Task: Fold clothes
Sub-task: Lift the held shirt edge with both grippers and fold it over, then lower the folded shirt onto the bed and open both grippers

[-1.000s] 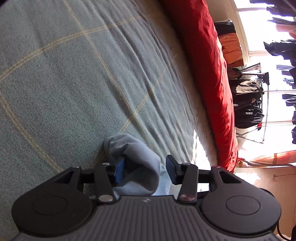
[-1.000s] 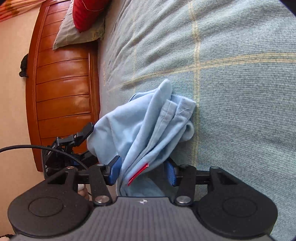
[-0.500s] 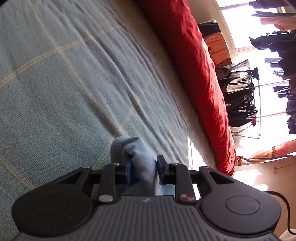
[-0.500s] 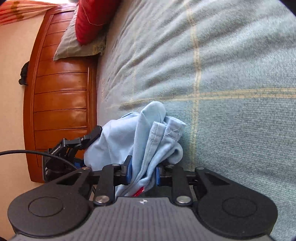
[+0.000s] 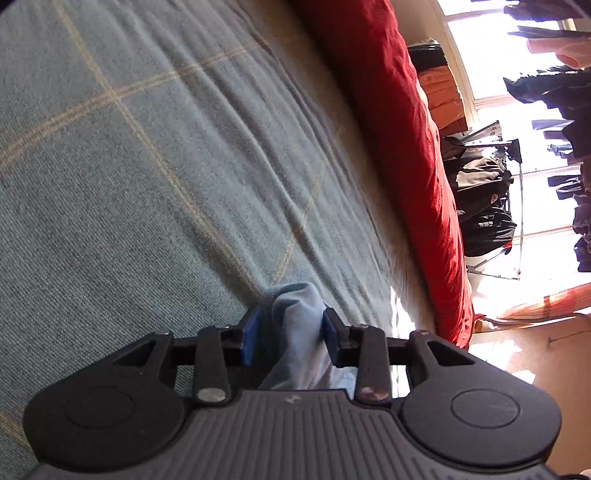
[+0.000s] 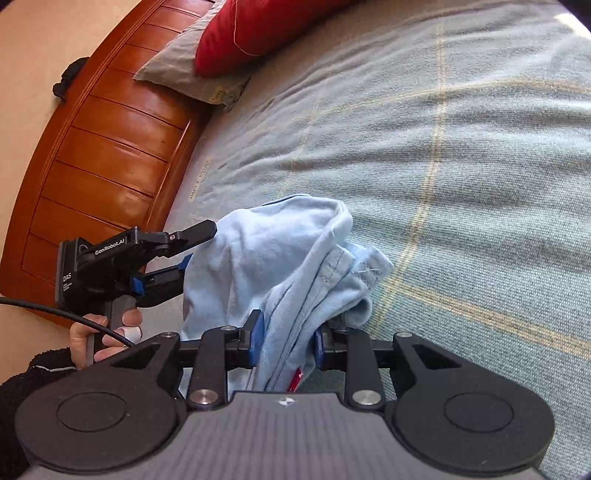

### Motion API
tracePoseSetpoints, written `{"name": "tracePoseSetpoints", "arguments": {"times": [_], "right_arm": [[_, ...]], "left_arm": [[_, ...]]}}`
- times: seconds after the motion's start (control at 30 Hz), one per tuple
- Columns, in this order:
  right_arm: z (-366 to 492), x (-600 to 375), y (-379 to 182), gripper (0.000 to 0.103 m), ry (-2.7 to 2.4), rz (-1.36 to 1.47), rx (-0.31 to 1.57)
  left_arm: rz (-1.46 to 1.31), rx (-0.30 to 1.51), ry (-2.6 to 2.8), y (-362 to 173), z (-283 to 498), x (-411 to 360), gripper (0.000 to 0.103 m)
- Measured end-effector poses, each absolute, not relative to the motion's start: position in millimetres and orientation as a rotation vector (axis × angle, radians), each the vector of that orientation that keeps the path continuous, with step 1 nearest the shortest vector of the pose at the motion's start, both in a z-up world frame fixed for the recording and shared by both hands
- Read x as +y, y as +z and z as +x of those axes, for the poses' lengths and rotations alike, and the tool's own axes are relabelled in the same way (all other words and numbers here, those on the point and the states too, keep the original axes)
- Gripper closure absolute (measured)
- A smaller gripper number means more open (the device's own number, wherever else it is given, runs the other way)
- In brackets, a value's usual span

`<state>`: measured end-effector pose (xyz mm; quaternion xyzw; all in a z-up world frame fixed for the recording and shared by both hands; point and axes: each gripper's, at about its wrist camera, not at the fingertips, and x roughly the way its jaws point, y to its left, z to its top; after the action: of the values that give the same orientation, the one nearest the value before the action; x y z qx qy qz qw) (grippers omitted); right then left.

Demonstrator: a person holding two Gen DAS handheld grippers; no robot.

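Right wrist view gives me soft, bunched light-blue garment (image 6: 280, 266) on the woven plaid bedspread (image 6: 461, 177). My right gripper (image 6: 284, 345) and left gripper (image 6: 184, 251), marked "GenRobot.AI", both have jaws easing apart with cloth between them.

You are working in a home bedroom: a bed spread with a grey-green woven blanket crossed by pale yellow lines (image 6: 461, 155) fills both views, backed by a curved, panelled reddish wooden headboard (image 6: 110, 140). A grey pillow (image 6: 177, 74) lies under a red cushion (image 6: 266, 26) at its head. Beyond a red quilt (image 5: 399, 122), dark clothes hang on a rack (image 5: 484, 199) before a bright window (image 5: 491, 51).
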<state>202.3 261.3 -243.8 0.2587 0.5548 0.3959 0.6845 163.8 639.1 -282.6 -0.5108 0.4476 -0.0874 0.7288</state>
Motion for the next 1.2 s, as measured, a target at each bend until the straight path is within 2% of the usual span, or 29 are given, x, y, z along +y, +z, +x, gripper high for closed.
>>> {"name": "tracePoseSetpoints", "arguments": {"times": [0.23, 0.3, 0.47, 0.57, 0.73, 1.0, 1.2], "right_arm": [[203, 262, -254, 0.065, 0.874, 0.631, 1.272], [206, 263, -255, 0.065, 0.857, 0.656, 1.264], [202, 269, -235, 0.065, 0.909, 0.581, 1.169], [198, 270, -228, 0.065, 0.892, 0.491, 1.127], [199, 260, -231, 0.065, 0.751, 0.471, 1.152], [193, 236, -213, 0.062, 0.735, 0.476, 1.130], [184, 227, -201, 0.062, 0.742, 0.439, 1.119]], "left_arm": [[-1.300, 1.025, -0.224, -309, 193, 636, 0.053], [-1.241, 1.013, -0.253, -300, 203, 627, 0.055], [-1.130, 0.851, -0.396, -269, 200, 619, 0.055], [-1.052, 0.813, -0.262, -259, 194, 631, 0.055], [-0.921, 0.832, -0.072, -242, 176, 642, 0.055], [-0.655, 0.871, -0.196, -196, 140, 601, 0.055], [-0.745, 0.919, -0.303, -217, 186, 578, 0.054]]}}
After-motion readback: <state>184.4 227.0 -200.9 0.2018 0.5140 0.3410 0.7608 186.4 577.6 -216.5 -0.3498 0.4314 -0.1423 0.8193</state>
